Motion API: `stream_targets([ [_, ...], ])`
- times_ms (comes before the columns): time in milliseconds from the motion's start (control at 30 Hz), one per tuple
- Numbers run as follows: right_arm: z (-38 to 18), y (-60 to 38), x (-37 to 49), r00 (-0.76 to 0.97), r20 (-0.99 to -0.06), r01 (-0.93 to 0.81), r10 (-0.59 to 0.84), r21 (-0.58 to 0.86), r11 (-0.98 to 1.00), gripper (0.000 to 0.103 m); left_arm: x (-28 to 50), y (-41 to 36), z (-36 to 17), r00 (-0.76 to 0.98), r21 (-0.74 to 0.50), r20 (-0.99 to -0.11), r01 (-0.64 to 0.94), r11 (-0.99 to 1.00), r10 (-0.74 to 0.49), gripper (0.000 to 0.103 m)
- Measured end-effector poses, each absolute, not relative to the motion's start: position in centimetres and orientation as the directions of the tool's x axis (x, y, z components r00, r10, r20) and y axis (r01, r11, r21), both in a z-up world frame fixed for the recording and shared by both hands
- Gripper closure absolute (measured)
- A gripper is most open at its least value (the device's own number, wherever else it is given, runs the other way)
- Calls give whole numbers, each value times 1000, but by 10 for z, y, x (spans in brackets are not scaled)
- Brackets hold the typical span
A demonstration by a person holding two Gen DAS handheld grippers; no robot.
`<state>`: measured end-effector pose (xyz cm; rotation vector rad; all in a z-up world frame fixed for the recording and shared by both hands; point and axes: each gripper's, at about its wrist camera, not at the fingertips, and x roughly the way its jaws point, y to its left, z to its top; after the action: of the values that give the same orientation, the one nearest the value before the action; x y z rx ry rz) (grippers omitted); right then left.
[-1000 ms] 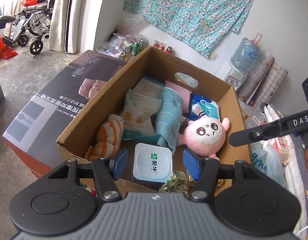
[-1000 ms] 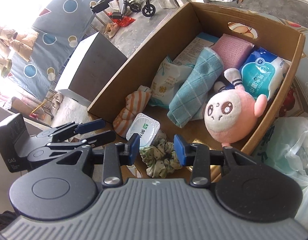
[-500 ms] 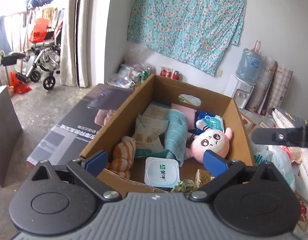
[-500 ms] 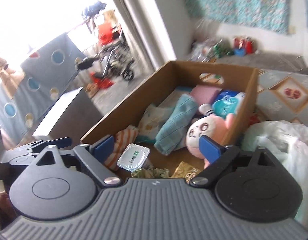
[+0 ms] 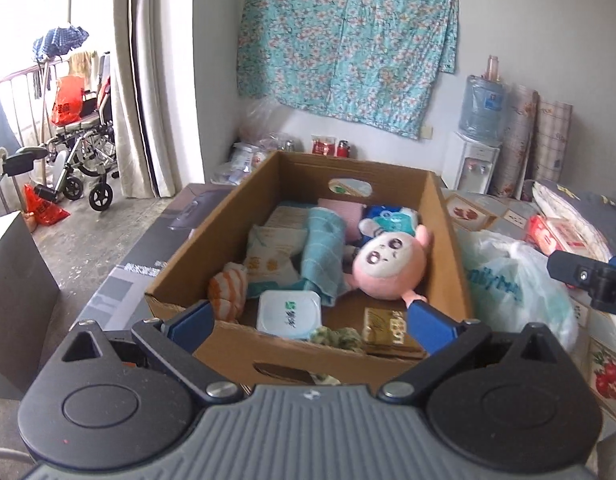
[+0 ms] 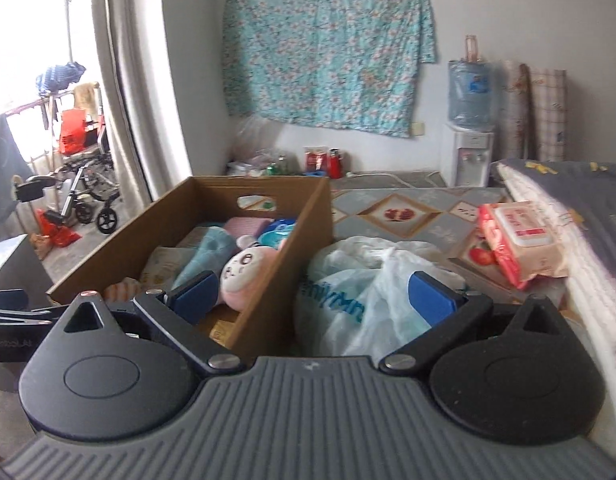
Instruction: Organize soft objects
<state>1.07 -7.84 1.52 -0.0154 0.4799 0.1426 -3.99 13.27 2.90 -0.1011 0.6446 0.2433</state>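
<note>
An open cardboard box (image 5: 448,240) holds a pink plush (image 5: 388,264), a teal cloth (image 5: 322,248), an orange striped soft toy (image 5: 228,288), a white tub (image 5: 288,314), a green scrunchie (image 5: 336,336) and a gold packet (image 5: 388,328). My left gripper (image 5: 308,320) hovers open and empty just before the box's near wall. My right gripper (image 6: 314,294) is to the right of the box (image 6: 300,248); its jaws are opening, holding nothing, in front of a white plastic bag (image 6: 348,292). One of the right gripper's fingers (image 5: 580,276) shows at the left wrist view's right edge.
A pink wipes pack (image 6: 520,236) lies on the patterned mat beside folded bedding (image 6: 588,248). A grey box (image 5: 16,288) stands at the left, with a wheelchair (image 5: 84,152) beyond it. A water dispenser (image 5: 474,160) is at the back wall.
Both grippers spread wide and drew back from the box. The right one swung right towards the plastic bag. The scrunchie that was between its jaws stays in the box.
</note>
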Motion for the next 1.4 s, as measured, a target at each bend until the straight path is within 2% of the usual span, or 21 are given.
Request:
stream_targets([
  [167, 9, -95, -24, 921, -390, -38, 15, -51, 998, 1, -45, 119, 28, 751, 14, -621, -276, 961, 225, 0],
  [367, 9, -103, -38, 907, -419, 17, -49, -80, 997, 1, -50, 114, 27, 762, -5, -614, -262, 965, 204, 0],
  [600, 0, -99, -29, 870, -492, -24, 35, 30, 999, 1, -43, 106, 22, 741, 88, -624, -249, 964, 249, 0],
  [767, -13, -83, -13, 811, -573, -92, 122, 80, 993, 1, -36, 111, 15, 695, 99, -674, -254, 962, 252, 0],
  [1033, -26, -53, -4, 755, -640, -154, 144, 41, 987, 1, -35, 116, 7, 648, 93, -721, -260, 961, 245, 0],
  [1400, -33, -60, 0, 740, -664, -124, 110, 26, 992, 1, -31, 114, 2, 626, 75, -749, -249, 965, 220, 0],
])
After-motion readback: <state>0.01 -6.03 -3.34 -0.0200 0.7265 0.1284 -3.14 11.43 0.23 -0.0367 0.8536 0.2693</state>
